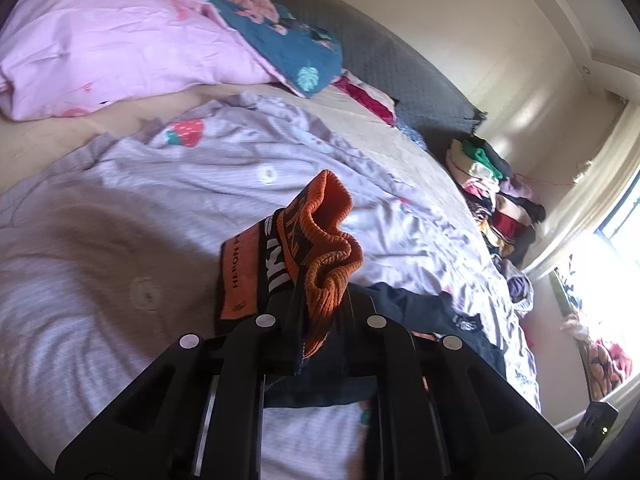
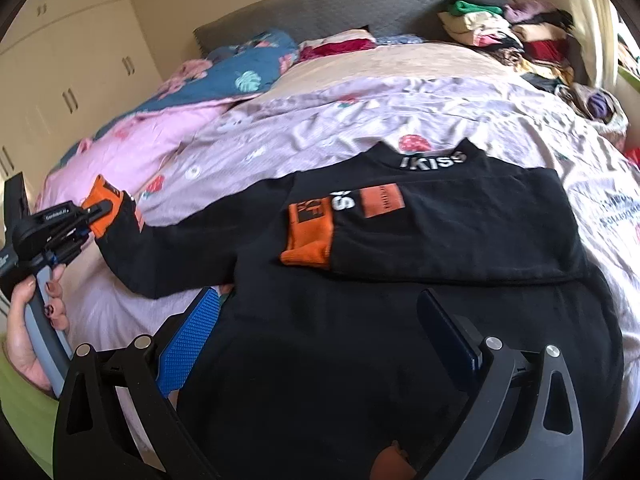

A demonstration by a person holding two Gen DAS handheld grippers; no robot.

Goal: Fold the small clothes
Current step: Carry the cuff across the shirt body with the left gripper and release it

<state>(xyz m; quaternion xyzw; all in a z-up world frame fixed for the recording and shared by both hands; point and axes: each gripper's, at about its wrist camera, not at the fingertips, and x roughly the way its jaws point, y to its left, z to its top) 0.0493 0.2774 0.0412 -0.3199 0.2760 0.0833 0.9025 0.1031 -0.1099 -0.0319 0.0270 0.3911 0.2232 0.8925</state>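
Observation:
A black sweater (image 2: 360, 340) with orange cuffs lies spread on the bed, its collar at the far side. One sleeve is folded across the chest, its orange cuff (image 2: 306, 248) lying on the body. The other sleeve stretches out to the left, and my left gripper (image 2: 94, 212), held by a hand (image 2: 28, 320), is shut on its orange cuff (image 2: 106, 196). In the left wrist view that cuff (image 1: 324, 232) bunches up out of the left gripper (image 1: 308, 308), lifted off the sheet. My right gripper (image 2: 316, 294) stands open over the sweater's lower body, nothing between its blue pads.
A lilac strawberry-print sheet (image 1: 200, 184) covers the bed. A pink duvet (image 1: 100, 48) and a blue leaf-print pillow (image 2: 248, 68) lie near the grey headboard (image 2: 320, 4). A pile of clothes (image 2: 500, 28) sits at the far right corner. Wardrobe doors (image 2: 60, 60) stand left.

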